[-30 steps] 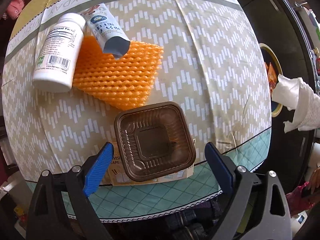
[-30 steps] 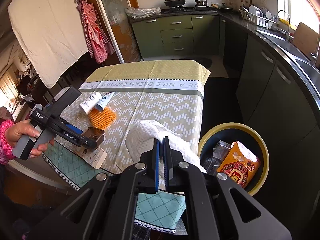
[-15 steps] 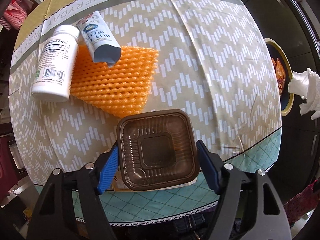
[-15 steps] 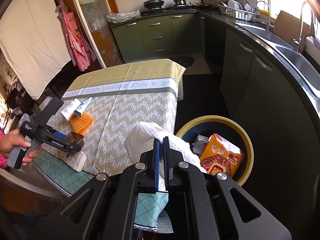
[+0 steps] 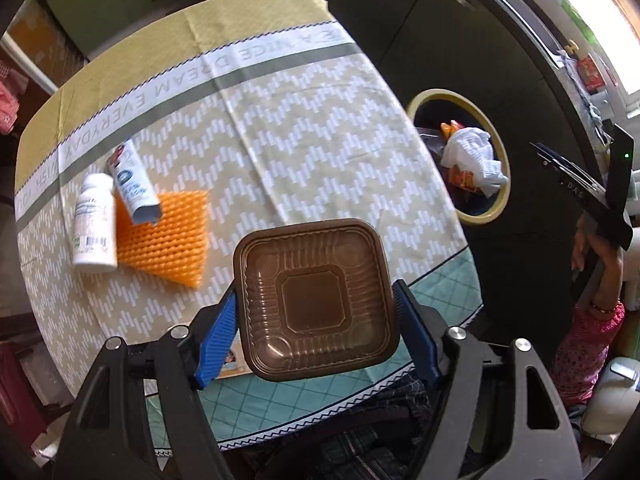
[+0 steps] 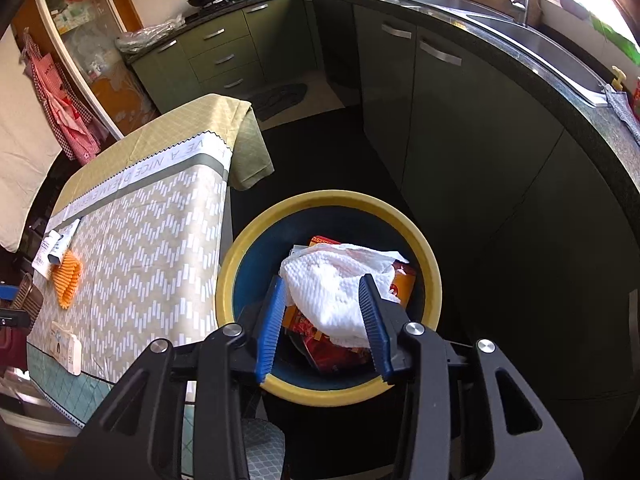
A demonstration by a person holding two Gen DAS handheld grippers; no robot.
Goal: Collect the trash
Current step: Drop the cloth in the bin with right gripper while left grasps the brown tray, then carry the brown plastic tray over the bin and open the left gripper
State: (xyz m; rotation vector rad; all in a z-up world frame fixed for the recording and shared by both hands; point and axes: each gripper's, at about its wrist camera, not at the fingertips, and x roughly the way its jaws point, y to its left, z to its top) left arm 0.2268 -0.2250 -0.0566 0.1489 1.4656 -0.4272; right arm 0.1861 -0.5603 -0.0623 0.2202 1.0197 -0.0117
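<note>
**Tray in hand, tissue dropped**

My left gripper has its pads clamped on the brown plastic tray, held above the table edge. My right gripper hangs spread and empty over the bin, the white tissue lying inside. Next I'd carry the tray across to the bin (well apart). The bin's depth is hidden.

The surface is covered by a zigzag-patterned cloth with a lettered band and a teal diamond border. On it lie a white bottle on its side, a white tube overlapping an orange mesh pad, and a flat printed box at the near edge. A yellow-rimmed bin stands on the floor beside the surface.
</note>
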